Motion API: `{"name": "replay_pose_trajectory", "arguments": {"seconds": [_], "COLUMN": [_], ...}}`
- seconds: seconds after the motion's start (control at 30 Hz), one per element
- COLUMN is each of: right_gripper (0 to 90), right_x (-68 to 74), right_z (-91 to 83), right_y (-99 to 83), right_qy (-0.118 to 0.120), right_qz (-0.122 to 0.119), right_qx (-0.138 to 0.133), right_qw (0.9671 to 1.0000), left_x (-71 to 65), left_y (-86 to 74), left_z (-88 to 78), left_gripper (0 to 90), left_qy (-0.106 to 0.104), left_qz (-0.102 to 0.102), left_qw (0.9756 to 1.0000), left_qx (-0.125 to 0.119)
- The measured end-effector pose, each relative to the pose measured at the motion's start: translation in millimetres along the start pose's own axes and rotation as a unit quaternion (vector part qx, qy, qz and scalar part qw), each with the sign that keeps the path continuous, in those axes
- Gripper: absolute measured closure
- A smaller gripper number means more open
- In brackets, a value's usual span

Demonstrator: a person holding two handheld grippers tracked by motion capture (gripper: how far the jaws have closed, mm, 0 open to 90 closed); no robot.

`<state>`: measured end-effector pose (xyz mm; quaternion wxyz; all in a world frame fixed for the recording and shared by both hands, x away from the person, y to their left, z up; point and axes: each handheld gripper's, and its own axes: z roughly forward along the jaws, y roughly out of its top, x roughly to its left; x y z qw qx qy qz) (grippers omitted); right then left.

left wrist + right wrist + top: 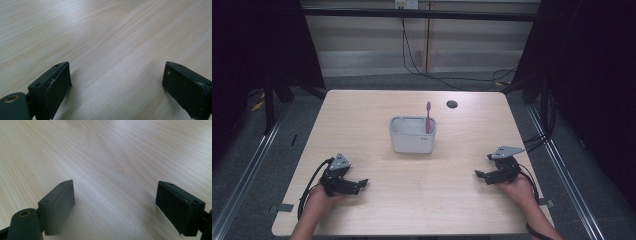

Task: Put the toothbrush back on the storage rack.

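Light wood-grain table [377,200] carries a grey bin [412,137] near centre, a dark round spot [452,104] toward the far edge; both grippers rest near the front corners.

A pale grey rectangular caddy [412,141] stands upright near the middle of the bench [362,115], its open top split into compartments. A pink-red toothbrush [428,116] stands almost upright in the right-hand compartment, leaning on the caddy's back rim, its head well above the rim. The other compartment looks empty.
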<state>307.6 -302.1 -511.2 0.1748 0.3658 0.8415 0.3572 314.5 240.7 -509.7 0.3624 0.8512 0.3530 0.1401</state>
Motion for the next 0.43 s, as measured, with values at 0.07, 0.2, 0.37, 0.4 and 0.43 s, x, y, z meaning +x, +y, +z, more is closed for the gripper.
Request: {"name": "replay_pose_trajectory", "arguments": {"seconds": [0.07, 0.2, 0.37, 0.4, 0.43], "right_gripper": [15.2, 15.2, 15.2, 15.2, 15.2], "right_x": [-0.8, -1.6, -1.8, -2.0, -2.3], "right_z": [0.2, -0.2, -0.3, -0.1, 0.0], "right_y": [-1.2, -1.9, -1.9, -1.9, -2.0], "right_qy": [0.003, 0.006, 0.007, 0.007, 0.007], "right_qz": [0.005, 0.009, 0.014, 0.014, 0.016], "right_qx": [-0.003, -0.002, 0.0, -0.001, 0.0], "right_qw": [1.0, 0.9999, 0.9999, 0.9999, 0.9998], "left_x": [0.2, 0.0, 0.0, 0.1, 0.1], "left_y": [0.1, 0.0, 0.0, 0.0, 0.0], "left_z": [-0.2, 0.0, 0.0, -0.1, -0.1], "left_gripper": [8.0, 8.0, 8.0, 8.0, 8.0], "left_qy": [-0.001, 0.0, 0.0, -0.001, -0.001], "left_qz": [0.0, 0.0, 0.0, 0.0, 0.0], "left_qw": [1.0, 1.0, 1.0, 1.0, 1.0], "left_qx": [0.001, 0.0, 0.0, 0.001, 0.001]}}
